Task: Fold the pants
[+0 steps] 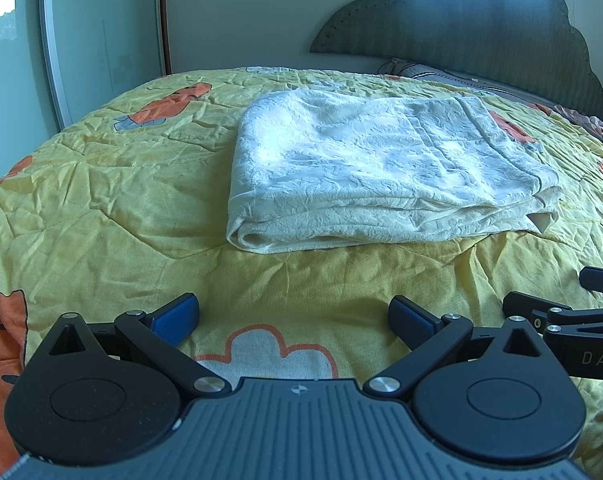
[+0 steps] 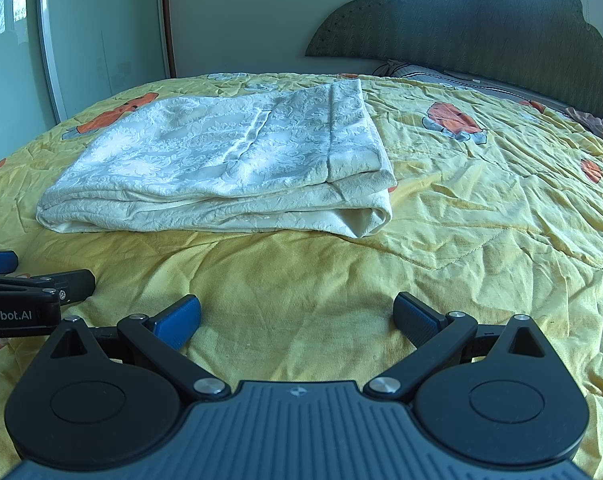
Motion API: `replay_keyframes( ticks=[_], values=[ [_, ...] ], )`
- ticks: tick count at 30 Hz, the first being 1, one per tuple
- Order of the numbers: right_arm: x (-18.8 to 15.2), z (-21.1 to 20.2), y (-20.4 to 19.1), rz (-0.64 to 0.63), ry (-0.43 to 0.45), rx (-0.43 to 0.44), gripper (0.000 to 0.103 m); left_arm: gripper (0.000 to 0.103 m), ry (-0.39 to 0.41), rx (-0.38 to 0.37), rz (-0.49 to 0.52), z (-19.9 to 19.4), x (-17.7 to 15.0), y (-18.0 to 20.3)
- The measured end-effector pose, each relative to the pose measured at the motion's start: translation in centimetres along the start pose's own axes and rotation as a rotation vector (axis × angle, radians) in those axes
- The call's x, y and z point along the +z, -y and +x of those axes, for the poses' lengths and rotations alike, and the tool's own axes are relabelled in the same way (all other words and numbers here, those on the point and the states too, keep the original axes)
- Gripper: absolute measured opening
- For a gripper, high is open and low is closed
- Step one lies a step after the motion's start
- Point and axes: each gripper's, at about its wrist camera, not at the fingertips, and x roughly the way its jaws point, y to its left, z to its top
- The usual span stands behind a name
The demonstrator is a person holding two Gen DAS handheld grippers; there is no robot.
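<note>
Folded cream pants (image 1: 377, 168) lie on a yellow quilt (image 1: 101, 208).
Left gripper (image 1: 293, 320) and right gripper (image 2: 297, 320), near the pants, are held apart (empty); the stack could be unfolded if snagged.

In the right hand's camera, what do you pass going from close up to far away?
right gripper → yellow quilt → folded cream pants → pillow → dark headboard

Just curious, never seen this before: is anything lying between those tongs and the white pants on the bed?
Nothing visible: only bare yellow quilt lies between both open tongs, left and right, and the folded pants.
</note>
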Motion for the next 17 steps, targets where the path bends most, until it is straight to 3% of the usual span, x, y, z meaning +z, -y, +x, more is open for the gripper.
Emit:
replay_keyframes(
  ticks=[17],
  values=[
    [0.00, -0.01, 0.00, 0.000, 0.000, 0.000, 0.103, 0.103, 0.000, -0.004, -0.002, 0.11, 0.00, 0.06]
  ],
)
